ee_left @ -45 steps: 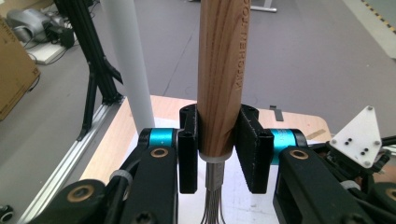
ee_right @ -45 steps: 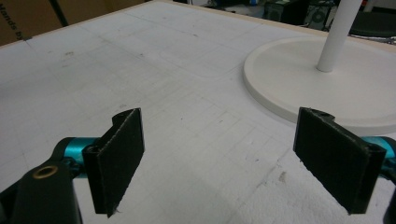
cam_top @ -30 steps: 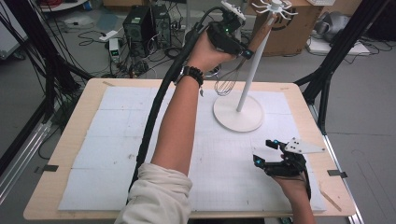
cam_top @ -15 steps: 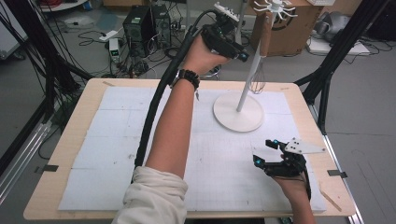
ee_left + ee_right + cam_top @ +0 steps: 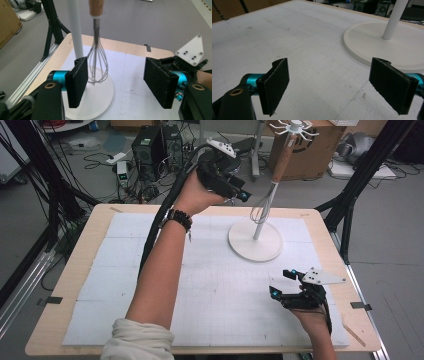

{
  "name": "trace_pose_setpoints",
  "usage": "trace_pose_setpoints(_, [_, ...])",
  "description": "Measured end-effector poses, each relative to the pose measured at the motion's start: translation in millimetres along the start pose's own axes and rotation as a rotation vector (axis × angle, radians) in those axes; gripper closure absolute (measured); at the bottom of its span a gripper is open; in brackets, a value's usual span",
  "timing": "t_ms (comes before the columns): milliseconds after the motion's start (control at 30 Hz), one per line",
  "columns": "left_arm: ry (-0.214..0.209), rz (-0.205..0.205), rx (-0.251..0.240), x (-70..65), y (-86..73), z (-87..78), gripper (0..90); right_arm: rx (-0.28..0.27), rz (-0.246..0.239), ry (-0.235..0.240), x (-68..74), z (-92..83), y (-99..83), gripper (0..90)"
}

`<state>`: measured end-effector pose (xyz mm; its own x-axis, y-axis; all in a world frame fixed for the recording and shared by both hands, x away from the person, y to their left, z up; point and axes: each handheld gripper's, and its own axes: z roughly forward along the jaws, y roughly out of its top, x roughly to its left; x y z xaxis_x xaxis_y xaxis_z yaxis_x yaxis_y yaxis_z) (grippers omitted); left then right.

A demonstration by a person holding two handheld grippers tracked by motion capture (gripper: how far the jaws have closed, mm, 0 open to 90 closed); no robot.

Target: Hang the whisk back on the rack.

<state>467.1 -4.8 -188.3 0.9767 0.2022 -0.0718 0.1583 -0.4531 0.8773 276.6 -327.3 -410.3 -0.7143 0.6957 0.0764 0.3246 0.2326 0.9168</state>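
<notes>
The left claw (image 5: pixel 239 190), jaws just opened with nothing between them, sits beside the wooden-handled wire whisk (image 5: pixel 263 205), which hangs from the white hook stand (image 5: pixel 255 241); hanging looks done. The right claw (image 5: pixel 289 284) rests on the counter (image 5: pixel 85 265), jaws apart, empty.

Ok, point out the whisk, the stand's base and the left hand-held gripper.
whisk (image 5: pixel 98 65), left gripper view, wire loops.
stand's base (image 5: pixel 255 241), high view, white disc.
left hand-held gripper (image 5: pixel 115 78), left gripper view, gap midway between fingertips.
</notes>
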Motion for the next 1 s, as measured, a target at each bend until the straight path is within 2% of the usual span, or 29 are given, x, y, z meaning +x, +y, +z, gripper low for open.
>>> trace_pose_setpoints(200, [-0.002, 0.018, -0.004, -13.0, -14.2, -15.5, 32.7, 0.006, -0.003, 0.001, 0.1, 1.8, 0.1, 15.7])
trace_pose_setpoints(700, [0.005, 0.014, -0.029, -35.6, -57.1, -53.3, 28.5, 0.017, -0.009, 0.001, 0.9, 5.6, 1.1, 15.6])
trace_pose_setpoints(867, [0.009, 0.008, -0.044, -40.2, -70.7, -63.8, 27.4, 0.011, -0.014, -0.003, 0.2, 6.3, 1.3, 15.7])
trace_pose_setpoints(1000, [0.021, -0.012, -0.048, -41.1, -84.2, -69.6, 26.4, 0.016, -0.010, -0.003, 0.3, 7.4, 1.4, 15.7])
